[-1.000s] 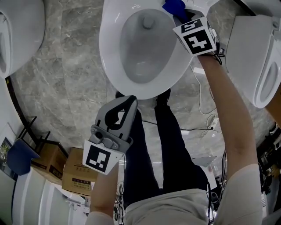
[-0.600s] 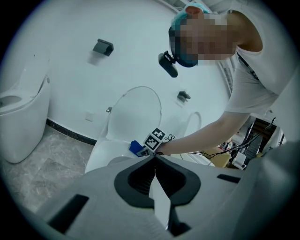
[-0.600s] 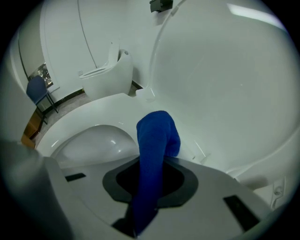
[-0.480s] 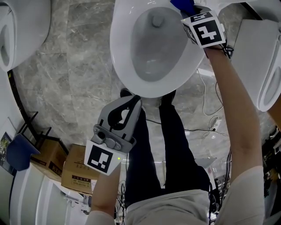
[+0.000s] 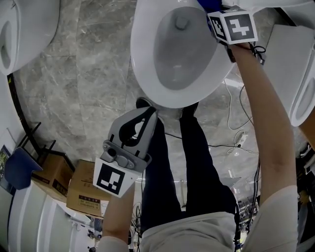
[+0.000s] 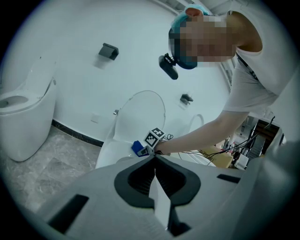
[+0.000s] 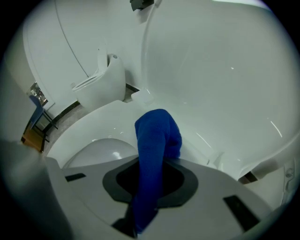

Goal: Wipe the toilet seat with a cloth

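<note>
The white toilet seat (image 5: 147,74) rings the bowl at the top of the head view, with the lid (image 7: 211,70) raised behind it. My right gripper (image 7: 152,164) is shut on a blue cloth (image 7: 157,136). The cloth is pressed onto the rear of the seat (image 7: 93,136), close to the lid's base. In the head view only a bit of the cloth (image 5: 206,4) shows above the right gripper's marker cube (image 5: 232,25). My left gripper (image 5: 142,114) hangs over the floor in front of the bowl, shut and holding nothing. The left gripper view shows its jaws (image 6: 154,161) closed.
A second toilet (image 5: 19,34) stands at the left and a third (image 5: 295,74) at the right. Cardboard boxes (image 5: 83,192) and a blue chair (image 5: 19,170) sit at the lower left. Cables (image 5: 236,133) trail over the marble floor beside the person's legs (image 5: 187,162).
My right gripper has carried the cloth further back along the seat's right side toward the lid. The head view shifted a little; the left gripper has hardly moved.
</note>
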